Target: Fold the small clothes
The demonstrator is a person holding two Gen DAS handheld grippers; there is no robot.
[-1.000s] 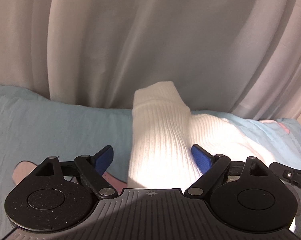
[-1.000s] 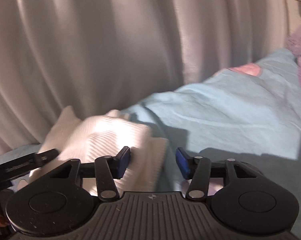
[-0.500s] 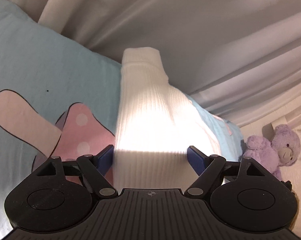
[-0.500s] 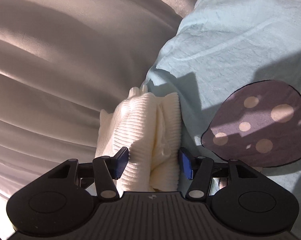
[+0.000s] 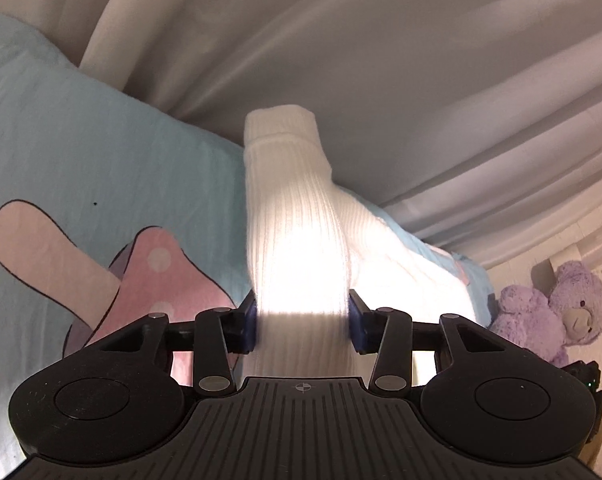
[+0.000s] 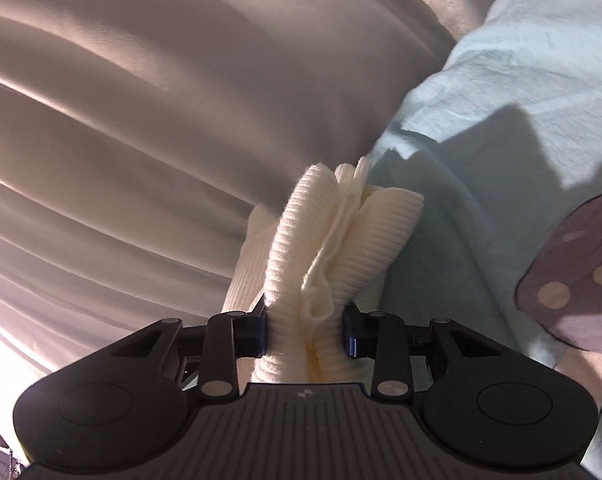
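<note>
A white ribbed sock (image 5: 297, 216) lies on the light blue bedsheet (image 5: 101, 152), its cuff end pointing toward the curtain. My left gripper (image 5: 302, 322) has its jaws closing on the sock, and both blue pads press its sides. In the right wrist view the same white sock (image 6: 333, 248) is bunched into folds. My right gripper (image 6: 304, 334) is also closing, and its pads squeeze the bunched fabric between them.
A pale curtain (image 5: 381, 60) hangs right behind the bed. A pink mushroom print (image 5: 157, 276) marks the sheet left of the sock. A purple teddy bear (image 5: 557, 304) sits at the far right. The sheet with a spotted print (image 6: 573, 280) spreads to the right.
Both grippers rolled and tilted, then narrowed from wide open until their pads pressed the sock. The sock came between the right jaws and is now bunched there.
</note>
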